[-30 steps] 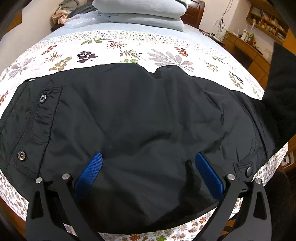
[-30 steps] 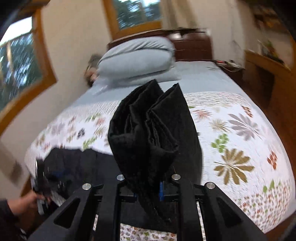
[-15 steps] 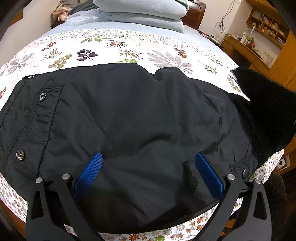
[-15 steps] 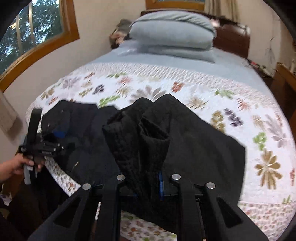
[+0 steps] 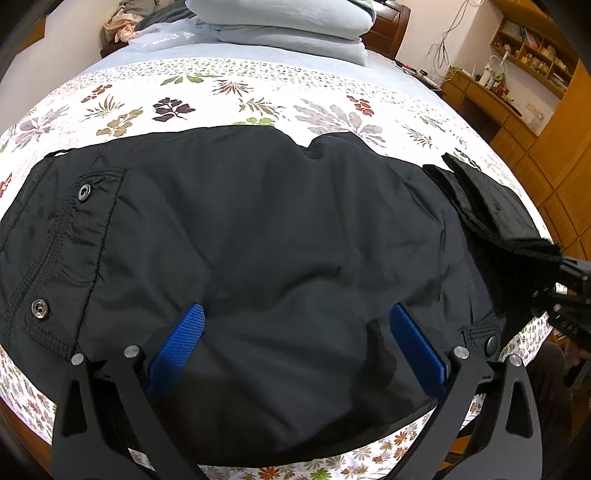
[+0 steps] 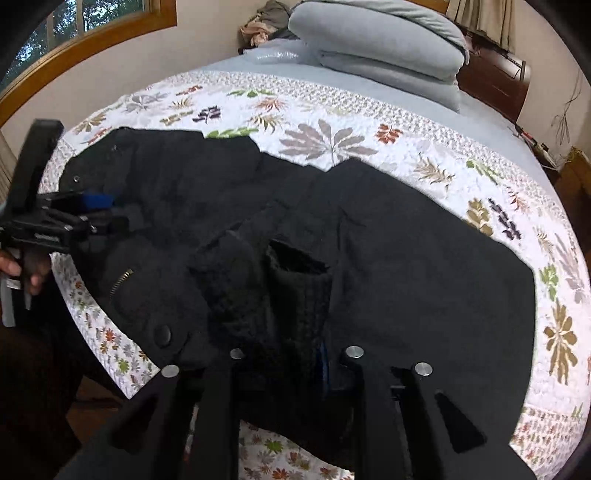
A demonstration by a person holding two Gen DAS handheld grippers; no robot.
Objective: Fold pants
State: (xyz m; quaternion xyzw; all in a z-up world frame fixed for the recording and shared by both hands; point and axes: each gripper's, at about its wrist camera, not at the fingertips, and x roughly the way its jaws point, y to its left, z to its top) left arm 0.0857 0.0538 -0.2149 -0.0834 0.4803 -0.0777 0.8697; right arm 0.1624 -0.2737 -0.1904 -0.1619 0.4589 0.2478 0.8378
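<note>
Black pants (image 5: pixel 258 236) lie flat across the near part of the flowered bedspread (image 5: pixel 229 92), waist end with snap buttons at the left. My left gripper (image 5: pixel 295 325) is open, its blue pads resting on the pants' near edge. In the right wrist view the pants (image 6: pixel 424 251) show folded over, and my right gripper (image 6: pixel 295 354) is shut on the bunched leg cuffs (image 6: pixel 291 288), low over the upper part of the pants. The cuffs (image 5: pixel 491 206) and right gripper also show at the right of the left wrist view. The left gripper (image 6: pixel 92 210) shows at the far left.
Folded grey pillows (image 5: pixel 280 26) are stacked at the head of the bed. A wooden desk and shelves (image 5: pixel 517 85) stand to the right. A window with wooden frame (image 6: pixel 85 33) is on the left wall. The bed's near edge drops to the floor.
My right gripper has carried the leg cuffs down and leftwards, from held high above the bed to low over the pants' upper part. The left gripper has stayed in place.
</note>
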